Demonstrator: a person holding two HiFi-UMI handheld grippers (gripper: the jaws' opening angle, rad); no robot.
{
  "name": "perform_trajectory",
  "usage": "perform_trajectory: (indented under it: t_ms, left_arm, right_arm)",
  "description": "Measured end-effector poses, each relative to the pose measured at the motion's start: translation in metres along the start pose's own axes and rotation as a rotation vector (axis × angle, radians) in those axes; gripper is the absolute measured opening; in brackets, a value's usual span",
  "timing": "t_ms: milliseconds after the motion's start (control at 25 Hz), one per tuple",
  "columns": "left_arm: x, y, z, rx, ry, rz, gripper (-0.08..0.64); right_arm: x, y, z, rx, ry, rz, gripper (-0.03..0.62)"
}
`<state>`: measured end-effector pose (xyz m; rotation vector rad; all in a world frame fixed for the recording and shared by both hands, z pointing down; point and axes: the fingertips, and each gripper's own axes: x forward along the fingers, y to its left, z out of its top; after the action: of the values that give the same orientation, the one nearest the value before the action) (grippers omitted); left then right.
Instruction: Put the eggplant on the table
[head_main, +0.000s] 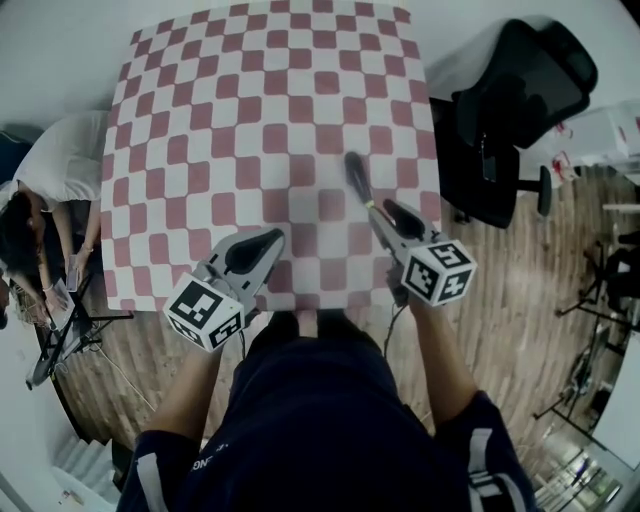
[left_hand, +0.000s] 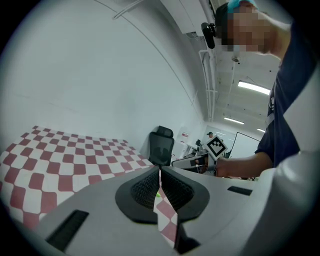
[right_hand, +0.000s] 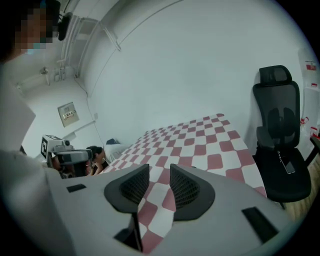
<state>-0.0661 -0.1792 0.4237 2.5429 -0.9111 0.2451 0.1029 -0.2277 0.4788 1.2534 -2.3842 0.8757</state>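
Showing eggplant (head_main: 356, 178) on table (head_main: 200, 150), head view only

1 table (head_main: 230, 100), 1 eggplant (head_main: 356, 177) on it, 1 chair (head_main: 520, 90) right of table, 1 person (head_main: 62, 160) left of table, 2 grippers: left gripper (head_main: 272, 238), right gripper (head_main: 386, 210).

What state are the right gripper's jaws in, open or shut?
Open. The right gripper shows a clear gap between its pads, with only checkered tablecloth seen through it.

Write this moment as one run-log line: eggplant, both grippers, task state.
eggplant: lying on table | left gripper: fingers shut, empty | right gripper: fingers apart, empty | task: appears done
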Motion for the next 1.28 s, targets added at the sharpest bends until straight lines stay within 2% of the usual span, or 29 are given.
perform_trajectory:
  t_ms: [160,360,720,1280]
  left_arm:
    - [-0.009,-0.006,0.009,0.015,-0.021,-0.009,0.034]
    - [-0.019,-0.013,0.017,0.041,-0.039,-0.021,0.035]
    - [-0.028,-0.026,0.026,0.076,-0.057,-0.043,0.034]
    - [-0.032,-0.037,0.029,0.093,-0.067,-0.058,0.034]
  right_arm:
    - [-0.018,0.031,0.018,-0.008,-0.041,0.072,0.075]
    - [-0.033,0.065,0.029,-0.014,-0.074,0.149,0.031]
    - [-0.055,0.107,0.034,-0.110,-0.107,0.205,0.017]
    - [-0.063,0.133,0.028,-0.161,-0.115,0.237,0.015]
